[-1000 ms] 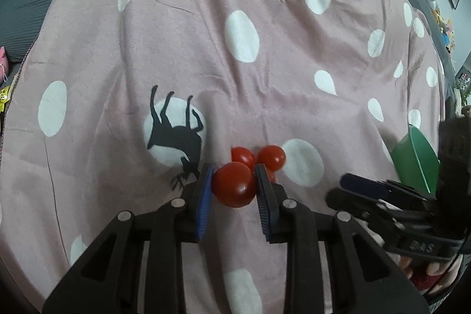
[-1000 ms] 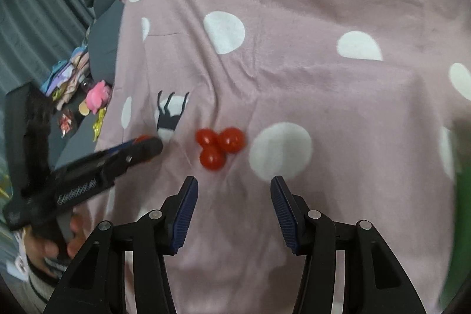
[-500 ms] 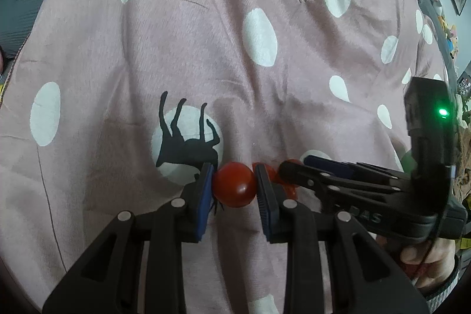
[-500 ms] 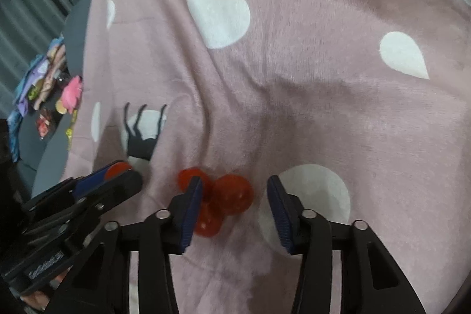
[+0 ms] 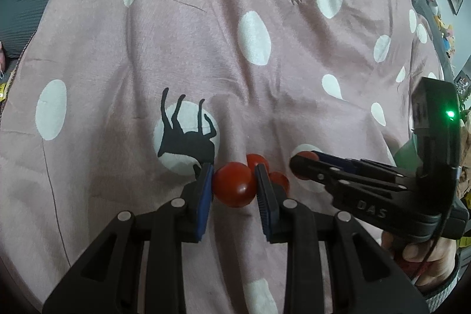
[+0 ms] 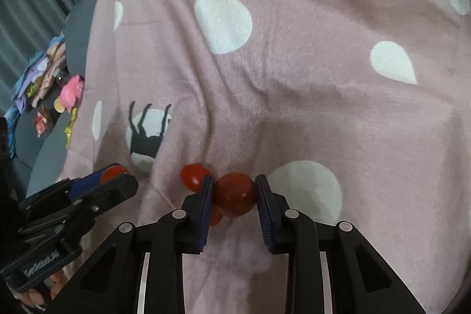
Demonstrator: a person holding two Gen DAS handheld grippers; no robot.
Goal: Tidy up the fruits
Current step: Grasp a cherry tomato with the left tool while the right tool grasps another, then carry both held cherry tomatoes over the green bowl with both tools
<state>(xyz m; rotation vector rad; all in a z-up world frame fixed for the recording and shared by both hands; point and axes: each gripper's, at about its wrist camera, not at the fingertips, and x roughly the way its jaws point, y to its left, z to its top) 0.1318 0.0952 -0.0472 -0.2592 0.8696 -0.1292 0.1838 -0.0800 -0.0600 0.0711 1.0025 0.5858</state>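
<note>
The left gripper [image 5: 234, 185] clamps one small round red tomato [image 5: 234, 188] between its blue pads. The right gripper [image 6: 234, 194] has just been closing and now squeezes another red tomato [image 6: 234, 198]. Two loose tomatoes [image 6: 192, 176] rest alongside on the pink white-spotted blanket [image 6: 294, 96].

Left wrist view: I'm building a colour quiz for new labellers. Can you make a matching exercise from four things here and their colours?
Things:
1. blanket
2. deer print
3. tomatoes
4. light

Colours:
A. green
B. black
C. pink with white dots
D. red

Pairs: 1-C; 2-B; 3-D; 4-A
</note>
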